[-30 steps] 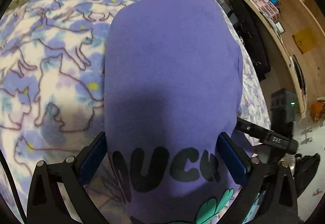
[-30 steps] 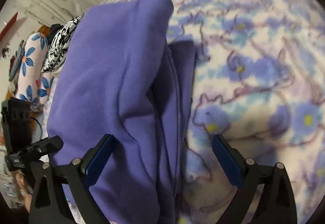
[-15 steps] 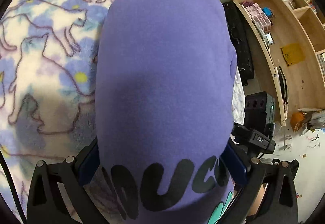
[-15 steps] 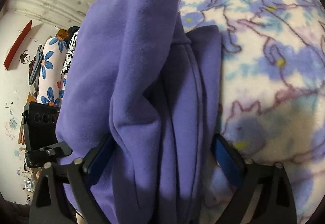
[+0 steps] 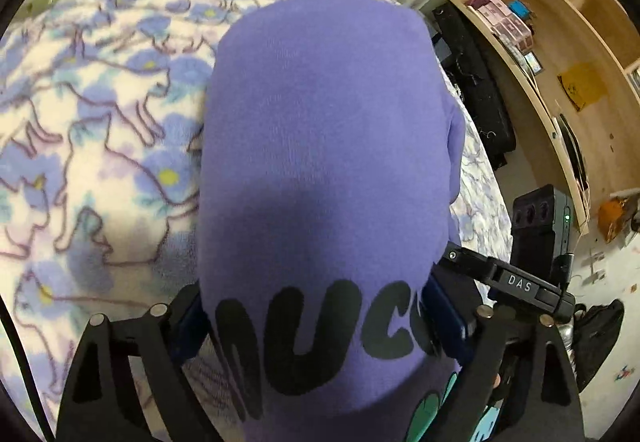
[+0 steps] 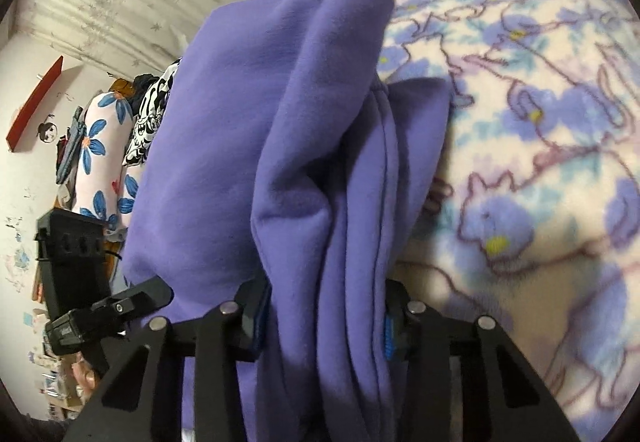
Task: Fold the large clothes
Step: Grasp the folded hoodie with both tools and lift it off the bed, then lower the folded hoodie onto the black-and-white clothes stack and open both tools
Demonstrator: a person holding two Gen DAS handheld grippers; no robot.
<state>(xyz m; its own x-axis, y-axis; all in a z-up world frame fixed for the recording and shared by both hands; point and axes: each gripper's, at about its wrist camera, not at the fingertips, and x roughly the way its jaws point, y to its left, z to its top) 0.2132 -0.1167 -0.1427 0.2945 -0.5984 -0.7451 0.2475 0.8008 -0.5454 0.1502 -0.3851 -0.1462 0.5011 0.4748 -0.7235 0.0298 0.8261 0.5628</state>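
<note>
Purple fleece sweatshirt [image 5: 320, 129], folded, thick and limp, printed lettering at the near end; lies on a cat-print blanket [image 5: 100, 145]. Left gripper [image 5: 316, 322]: jaws wide, closing around the printed end. Right gripper [image 6: 324, 322]: jaws closing, pads pressing bunched layers. Likely bulky, non-slip; best taken at the folded edges, all layers together.

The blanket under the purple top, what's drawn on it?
Blue cats and flowers on cream blanket; left wrist view.

Even indoor light, soft shadow across purple sweatshirt [image 5: 320, 169] near lens; fisheye edges bent, dark; blanket [image 6: 540, 169] slightly blurred.
</note>
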